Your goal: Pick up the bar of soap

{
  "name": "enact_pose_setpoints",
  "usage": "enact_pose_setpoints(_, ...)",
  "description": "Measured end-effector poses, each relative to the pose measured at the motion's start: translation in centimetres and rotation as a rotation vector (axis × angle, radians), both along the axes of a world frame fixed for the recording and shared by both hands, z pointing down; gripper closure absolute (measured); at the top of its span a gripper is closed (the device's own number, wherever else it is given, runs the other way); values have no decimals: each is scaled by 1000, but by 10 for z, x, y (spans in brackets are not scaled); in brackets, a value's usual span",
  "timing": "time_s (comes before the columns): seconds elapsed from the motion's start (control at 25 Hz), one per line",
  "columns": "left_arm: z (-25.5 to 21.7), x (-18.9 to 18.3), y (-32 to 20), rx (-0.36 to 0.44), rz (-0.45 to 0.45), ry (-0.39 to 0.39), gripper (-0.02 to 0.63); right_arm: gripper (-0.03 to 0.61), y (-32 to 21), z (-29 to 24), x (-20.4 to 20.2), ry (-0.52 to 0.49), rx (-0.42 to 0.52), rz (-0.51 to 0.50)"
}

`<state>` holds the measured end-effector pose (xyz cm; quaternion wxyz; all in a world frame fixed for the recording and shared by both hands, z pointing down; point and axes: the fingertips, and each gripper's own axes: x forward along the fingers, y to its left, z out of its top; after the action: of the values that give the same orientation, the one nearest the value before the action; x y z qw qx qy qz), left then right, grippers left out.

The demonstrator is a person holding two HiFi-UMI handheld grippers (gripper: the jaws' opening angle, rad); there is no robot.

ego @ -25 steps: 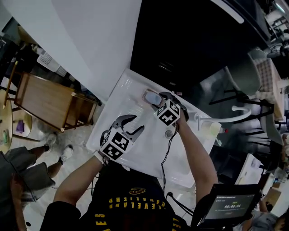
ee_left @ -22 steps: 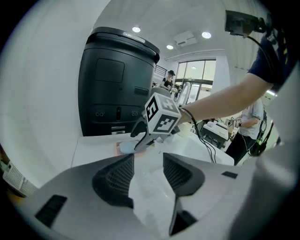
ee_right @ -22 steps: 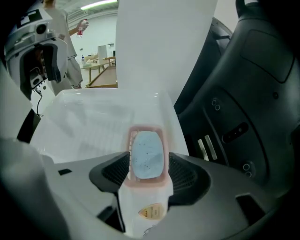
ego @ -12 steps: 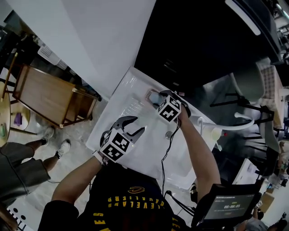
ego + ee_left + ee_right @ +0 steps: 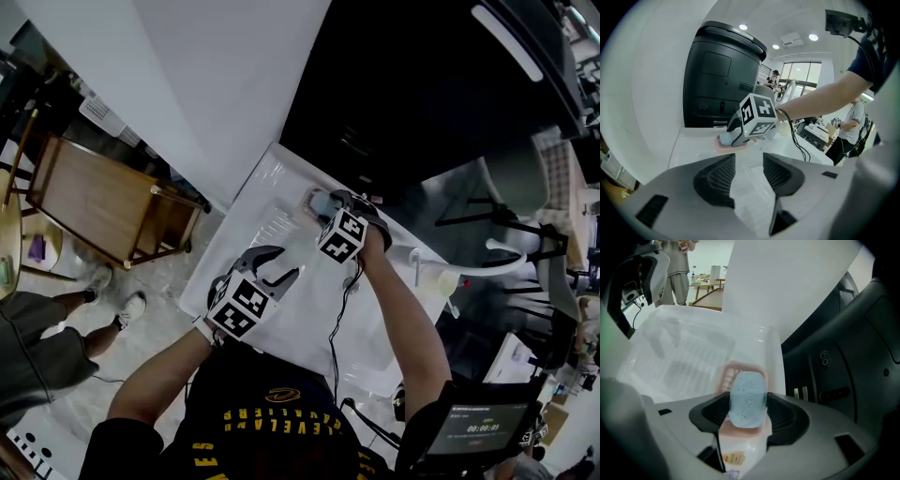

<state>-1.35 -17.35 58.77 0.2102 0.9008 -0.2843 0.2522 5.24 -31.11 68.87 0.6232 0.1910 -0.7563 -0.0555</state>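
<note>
Change: the right gripper (image 5: 747, 409) has shifted a little over the pink soap dish (image 5: 727, 376) at the back of the white sink (image 5: 265, 184). The left gripper (image 5: 748, 174) has stayed put.
Right gripper: its jaws pinch the blue bar of soap (image 5: 748, 394) on both sides, just over the soap dish.
Left gripper: jaws spread, holding nothing, above the front of the white sink.
Behind the white sink: a big black bin (image 5: 717, 75).

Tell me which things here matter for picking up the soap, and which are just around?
In the job: bar of soap, right gripper closed on it, pink soap dish under it.
Just around: open left gripper, black machine, wooden stand.
</note>
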Motion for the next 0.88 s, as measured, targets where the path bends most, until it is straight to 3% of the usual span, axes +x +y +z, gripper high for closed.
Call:
enact_pose_setpoints(0.2,0,4,3,-6,14,3,420,318,-2,2,0,6,4,-2)
enact_pose_setpoints(0.6,5,8,9,-30,10,13,420,318,-9,8,0,26,-100,75)
enact_pose_setpoints(0.88,5,2,14,-40,-8,19,420,313,-12,5,3,7,-27,67)
